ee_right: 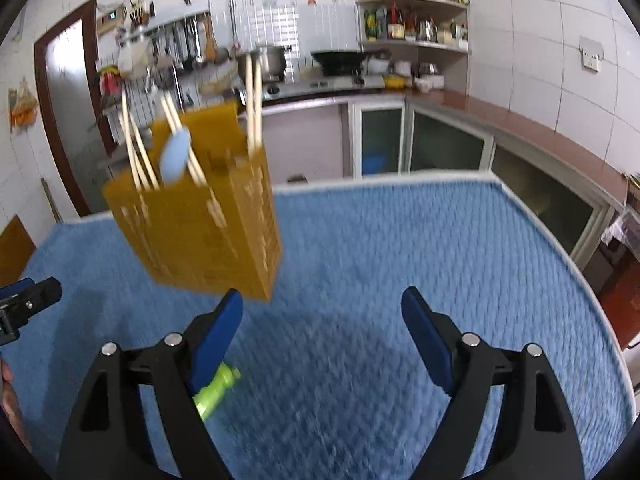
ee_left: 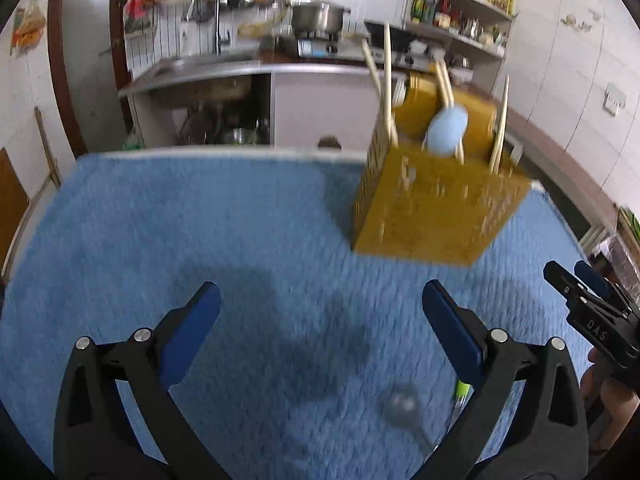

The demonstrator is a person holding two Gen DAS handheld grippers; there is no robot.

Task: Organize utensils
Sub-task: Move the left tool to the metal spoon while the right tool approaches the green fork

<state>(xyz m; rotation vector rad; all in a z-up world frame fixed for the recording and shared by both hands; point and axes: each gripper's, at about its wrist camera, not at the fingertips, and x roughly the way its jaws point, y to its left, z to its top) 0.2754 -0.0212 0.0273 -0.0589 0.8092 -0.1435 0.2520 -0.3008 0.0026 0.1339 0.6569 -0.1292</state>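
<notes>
A tall mustard-yellow perforated plastic utensil holder (ee_left: 432, 200) stands upright on a tabletop covered in fuzzy blue cloth (ee_left: 200, 240), toward its far edge. Pale wooden chopsticks (ee_left: 387, 80) and a light blue spoon with its rounded bowl upward (ee_left: 447, 130) stick out of the holder's top.

The left claw (ee_left: 320, 312) hangs over the cloth on the near side of the holder, its blue-padded jaws spread wide with nothing between them. Nearer still than the holder, a blurred metal spoon (ee_left: 402, 404) lies on the cloth beside a bright green-handled utensil (ee_left: 461, 394).

The right claw (ee_right: 322, 320) is also on the near side of the holder, jaws well apart and empty. The green handle (ee_right: 218, 390) lies on the cloth just under its left finger; whether they touch is unclear.
</notes>
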